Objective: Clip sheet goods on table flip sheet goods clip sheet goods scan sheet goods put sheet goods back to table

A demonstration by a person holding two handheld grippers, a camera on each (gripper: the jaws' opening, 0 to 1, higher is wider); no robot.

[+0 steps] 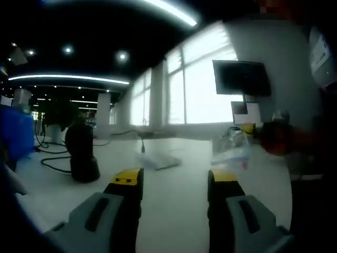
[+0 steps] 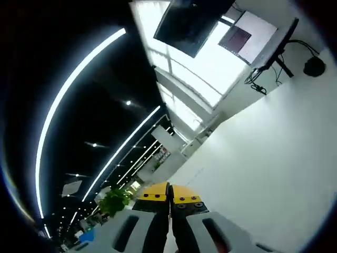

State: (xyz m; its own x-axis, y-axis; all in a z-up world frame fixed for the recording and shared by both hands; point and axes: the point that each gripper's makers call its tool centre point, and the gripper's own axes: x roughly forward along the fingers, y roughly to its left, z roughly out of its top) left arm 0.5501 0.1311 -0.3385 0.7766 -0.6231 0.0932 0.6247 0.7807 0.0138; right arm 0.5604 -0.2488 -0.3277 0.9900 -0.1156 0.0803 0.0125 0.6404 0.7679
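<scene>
Now we see our left tool [image 1: 175, 185] wide over the bench [image 1: 174, 205]; right tool [image 2: 169, 198] pressed closed, holding nothing visible.

Dim, soft focus; windows [image 1: 202, 84] blown out, fisheye warp.

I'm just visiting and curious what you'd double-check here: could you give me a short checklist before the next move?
1. Left gripper open, nothing between its jaws: ok.
2. Right gripper shut: ok; whether it grips a sheet: cannot tell.
3. Flat packet lying on the white table, ahead of the left gripper: ok.
4. Clear bag off the table, beside a red blurred shape: ok; what holds it: cannot tell.
5. Black scanner upright on the table: ok.
</scene>
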